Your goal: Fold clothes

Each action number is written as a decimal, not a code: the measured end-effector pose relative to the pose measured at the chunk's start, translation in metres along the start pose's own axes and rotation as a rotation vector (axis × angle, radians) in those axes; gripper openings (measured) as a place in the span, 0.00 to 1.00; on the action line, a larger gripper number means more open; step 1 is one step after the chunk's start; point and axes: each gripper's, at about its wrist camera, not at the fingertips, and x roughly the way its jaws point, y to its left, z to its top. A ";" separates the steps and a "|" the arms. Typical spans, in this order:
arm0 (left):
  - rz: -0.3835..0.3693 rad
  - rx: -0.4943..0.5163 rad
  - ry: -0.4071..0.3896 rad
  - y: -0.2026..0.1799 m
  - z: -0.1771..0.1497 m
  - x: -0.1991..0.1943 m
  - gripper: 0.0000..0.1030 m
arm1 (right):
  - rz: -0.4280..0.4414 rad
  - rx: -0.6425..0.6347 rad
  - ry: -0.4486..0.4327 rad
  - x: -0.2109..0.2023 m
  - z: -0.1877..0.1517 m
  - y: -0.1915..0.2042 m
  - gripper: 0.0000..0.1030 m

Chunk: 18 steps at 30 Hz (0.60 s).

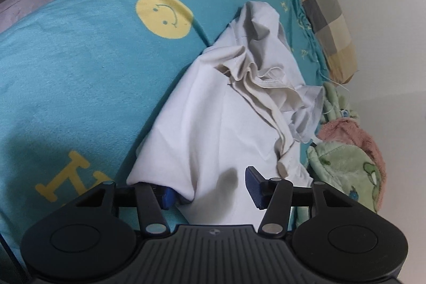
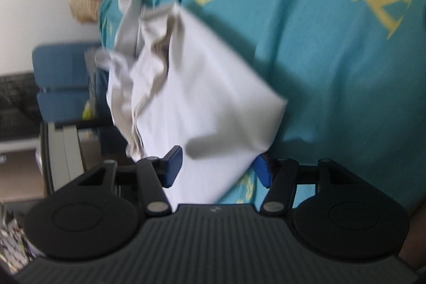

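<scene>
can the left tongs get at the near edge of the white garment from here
Probably yes: the left tongs are open, straddling the white garment edge on the teal blanket, nothing between.

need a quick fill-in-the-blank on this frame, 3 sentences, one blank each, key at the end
1. The white garment lies on a teal blanket printed with a yellow ____ face.
2. Both the left gripper and the right gripper have their jaws ____.
3. The pads on both grippers are ____ in colour.

Missing words: smiley; open; blue
</scene>
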 end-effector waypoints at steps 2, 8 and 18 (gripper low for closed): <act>0.017 -0.003 0.001 0.002 0.000 -0.001 0.53 | -0.007 -0.008 -0.023 0.000 0.002 0.001 0.57; 0.021 0.003 -0.026 0.001 0.002 -0.005 0.41 | -0.045 -0.059 -0.077 0.003 0.010 0.008 0.15; -0.048 0.096 -0.123 -0.040 0.009 -0.046 0.09 | 0.103 -0.229 -0.170 -0.030 0.013 0.064 0.10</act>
